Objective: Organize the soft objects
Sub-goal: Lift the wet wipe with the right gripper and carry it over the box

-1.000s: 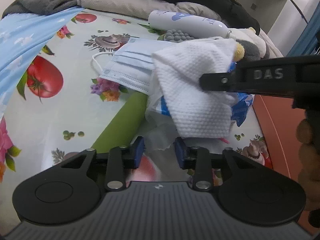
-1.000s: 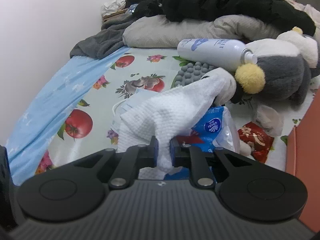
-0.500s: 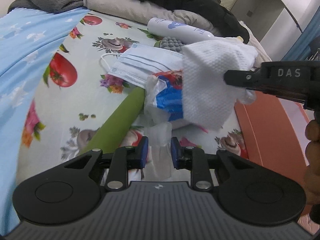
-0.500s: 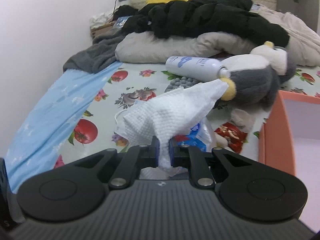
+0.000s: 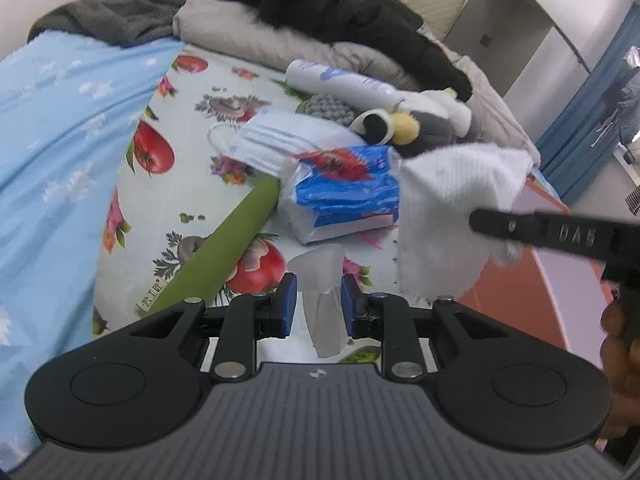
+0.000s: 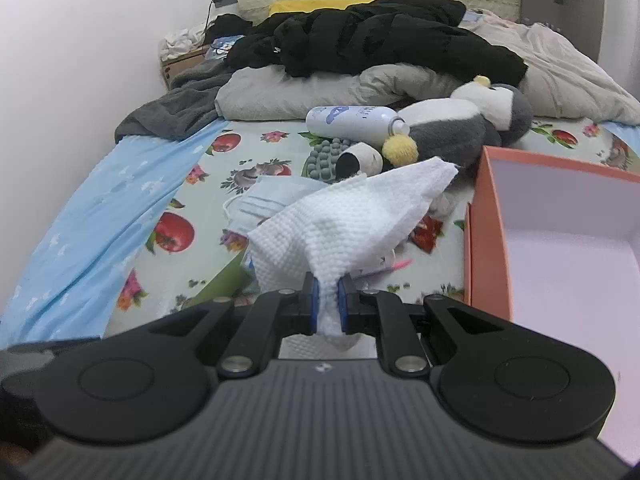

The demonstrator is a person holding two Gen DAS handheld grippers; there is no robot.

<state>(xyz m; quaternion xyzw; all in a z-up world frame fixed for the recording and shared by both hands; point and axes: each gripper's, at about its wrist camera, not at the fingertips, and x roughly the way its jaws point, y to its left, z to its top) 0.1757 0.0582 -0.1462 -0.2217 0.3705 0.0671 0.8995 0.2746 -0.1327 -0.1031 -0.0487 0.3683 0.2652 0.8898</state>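
Note:
My right gripper point(image 6: 328, 306) is shut on a white textured cloth point(image 6: 352, 216) and holds it in the air beside the orange box point(image 6: 486, 240). The cloth also shows in the left wrist view point(image 5: 452, 208), hanging from the right gripper's finger point(image 5: 532, 230). My left gripper point(image 5: 316, 306) has its jaws partly open around a clear plastic flap point(image 5: 320, 280) of the blue and red tissue pack point(image 5: 344, 196); I cannot tell if the pads touch it. A blue face mask point(image 5: 280, 140) and a penguin plush point(image 6: 460, 124) lie on the bed.
A green rolled mat point(image 5: 224, 256) lies under the pack. A white bottle point(image 6: 352, 120), a grey bumpy ball point(image 6: 324, 158) and a cardboard tube point(image 6: 358, 160) lie behind. Piled clothes point(image 6: 360, 44) fill the back. A light blue sheet point(image 5: 52, 152) covers the left.
My right gripper has lifted the white cloth off the tissue pack and carried it right, toward the orange box. My left gripper has pulled back and risen, with the plastic flap between its jaws.

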